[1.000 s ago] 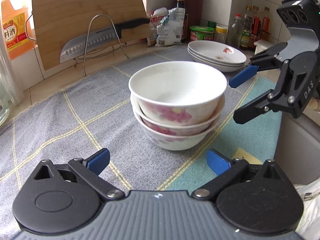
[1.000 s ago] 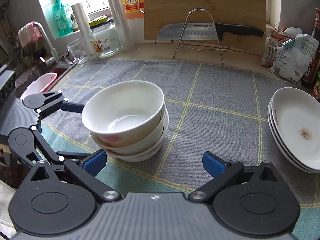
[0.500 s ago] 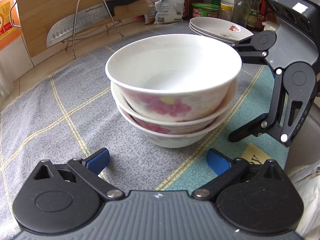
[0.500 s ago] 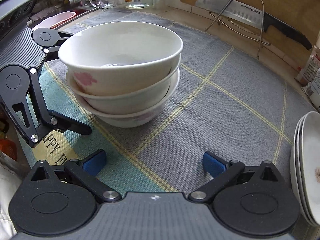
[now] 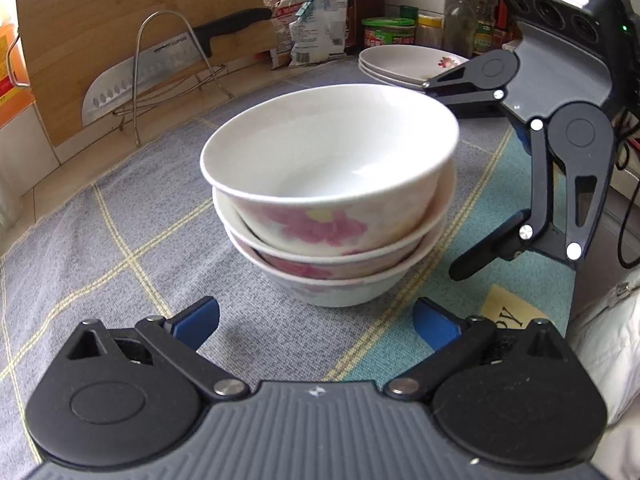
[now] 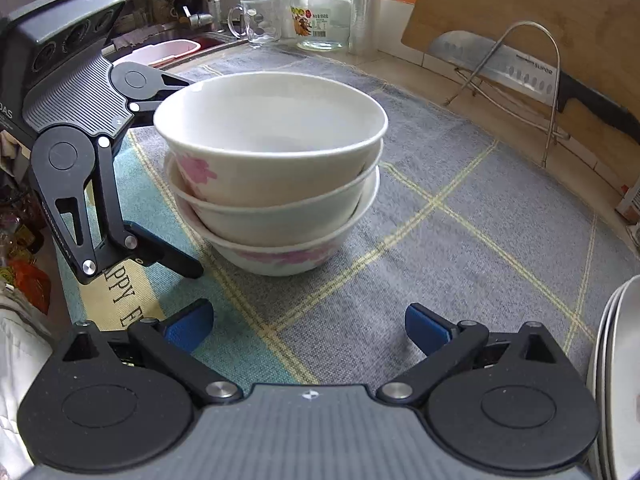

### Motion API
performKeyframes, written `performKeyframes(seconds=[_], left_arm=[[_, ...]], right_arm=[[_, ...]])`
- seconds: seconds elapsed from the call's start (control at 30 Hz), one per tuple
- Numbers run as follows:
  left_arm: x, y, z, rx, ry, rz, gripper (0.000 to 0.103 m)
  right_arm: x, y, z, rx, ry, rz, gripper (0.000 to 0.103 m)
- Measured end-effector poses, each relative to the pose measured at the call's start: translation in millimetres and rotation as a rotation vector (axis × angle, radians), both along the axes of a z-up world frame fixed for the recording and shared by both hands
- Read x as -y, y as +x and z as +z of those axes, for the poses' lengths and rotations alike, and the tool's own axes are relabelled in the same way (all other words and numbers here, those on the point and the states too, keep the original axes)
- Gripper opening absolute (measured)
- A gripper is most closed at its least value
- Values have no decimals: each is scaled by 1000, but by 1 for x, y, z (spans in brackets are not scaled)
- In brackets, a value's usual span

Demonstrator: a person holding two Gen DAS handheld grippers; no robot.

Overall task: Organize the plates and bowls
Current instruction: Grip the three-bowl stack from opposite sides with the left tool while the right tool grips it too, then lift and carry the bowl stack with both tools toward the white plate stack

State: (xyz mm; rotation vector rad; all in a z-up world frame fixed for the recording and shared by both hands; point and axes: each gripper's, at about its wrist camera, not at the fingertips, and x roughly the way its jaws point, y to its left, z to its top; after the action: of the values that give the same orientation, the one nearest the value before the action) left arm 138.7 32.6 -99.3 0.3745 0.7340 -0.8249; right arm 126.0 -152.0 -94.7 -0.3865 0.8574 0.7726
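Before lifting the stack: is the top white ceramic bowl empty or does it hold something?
Empty. The top white ceramic bowl shows only its bare white inside in both views.

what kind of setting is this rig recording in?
Most likely a home kitchen counter: a knife on a wire rack against a wooden cutting board, sauce bottles along the tiled wall, and a sink tap beyond the stacked bowls.

left hand-held gripper [image 5: 316, 318] | black linkages, blue pads, silver screws | right hand-held gripper [image 6: 308, 324] | same, ribbed grey body
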Motion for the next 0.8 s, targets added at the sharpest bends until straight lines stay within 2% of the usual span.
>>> performKeyframes(seconds=[0.1, 0.3, 0.47, 0.7, 0.8], left_arm=[[-6, 8, 3, 0, -38, -71, 102], [-13, 20, 6, -3, -68, -167, 100], [-11, 27, 8, 0, -89, -203, 98], [-10, 31, 9, -10, -81, -244, 92], [-10, 32, 9, -19, -91, -262, 85]], right_arm=[[-6, 2, 7, 28, 23, 30, 103], [-16, 13, 10, 32, -2, 69, 103], [-21, 20, 16, 28, -13, 105, 98], [-25, 25, 20, 5, -24, 173, 87], [-25, 26, 22, -6, -28, 187, 86]])
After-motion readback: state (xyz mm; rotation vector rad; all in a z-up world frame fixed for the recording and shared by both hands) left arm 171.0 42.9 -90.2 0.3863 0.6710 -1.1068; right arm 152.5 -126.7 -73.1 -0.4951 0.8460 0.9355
